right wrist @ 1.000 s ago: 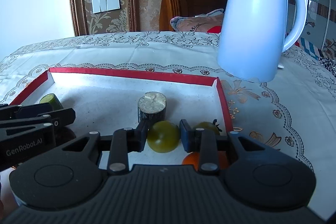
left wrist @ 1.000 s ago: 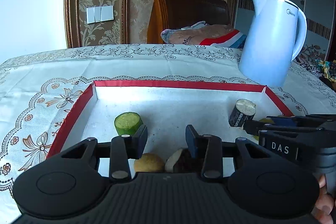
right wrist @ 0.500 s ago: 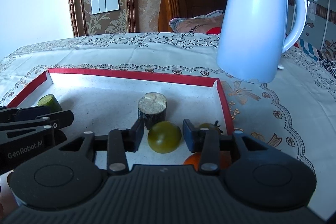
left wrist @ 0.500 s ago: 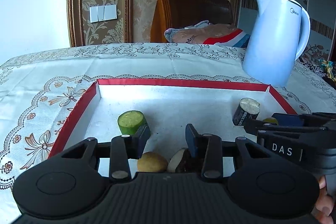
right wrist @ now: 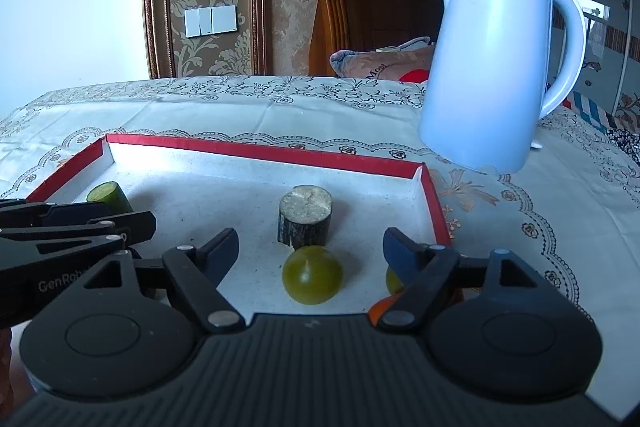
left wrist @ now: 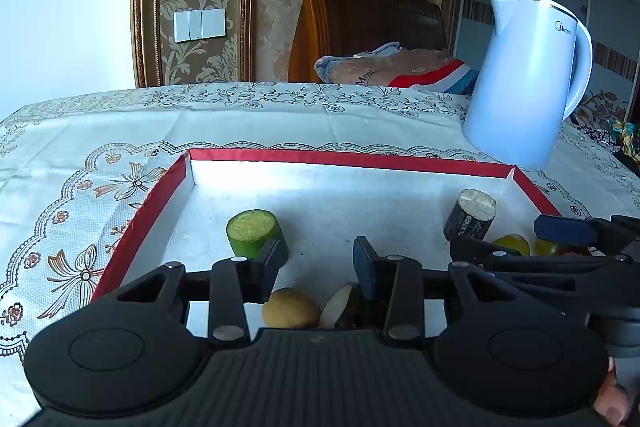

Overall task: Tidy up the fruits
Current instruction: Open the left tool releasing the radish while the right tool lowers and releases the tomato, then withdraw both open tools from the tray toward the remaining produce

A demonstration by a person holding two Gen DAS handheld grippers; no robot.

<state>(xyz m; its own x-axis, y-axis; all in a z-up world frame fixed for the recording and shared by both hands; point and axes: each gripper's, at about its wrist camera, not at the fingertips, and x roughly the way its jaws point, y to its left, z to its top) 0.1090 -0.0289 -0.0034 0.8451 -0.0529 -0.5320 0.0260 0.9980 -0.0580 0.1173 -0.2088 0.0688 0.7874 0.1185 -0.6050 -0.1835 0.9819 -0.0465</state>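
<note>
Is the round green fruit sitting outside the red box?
No, the green fruit sits on the white floor inside the red box.

Red-rimmed tray [left wrist: 344, 157] holds cucumber chunk [left wrist: 252, 231], potato [left wrist: 290, 308].

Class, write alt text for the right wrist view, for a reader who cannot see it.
The right gripper, jaws just opened wide, frames a round green fruit lying free in a red-rimmed tray. A dark cut cylinder stands just behind it, a pale blue kettle beyond.
</note>
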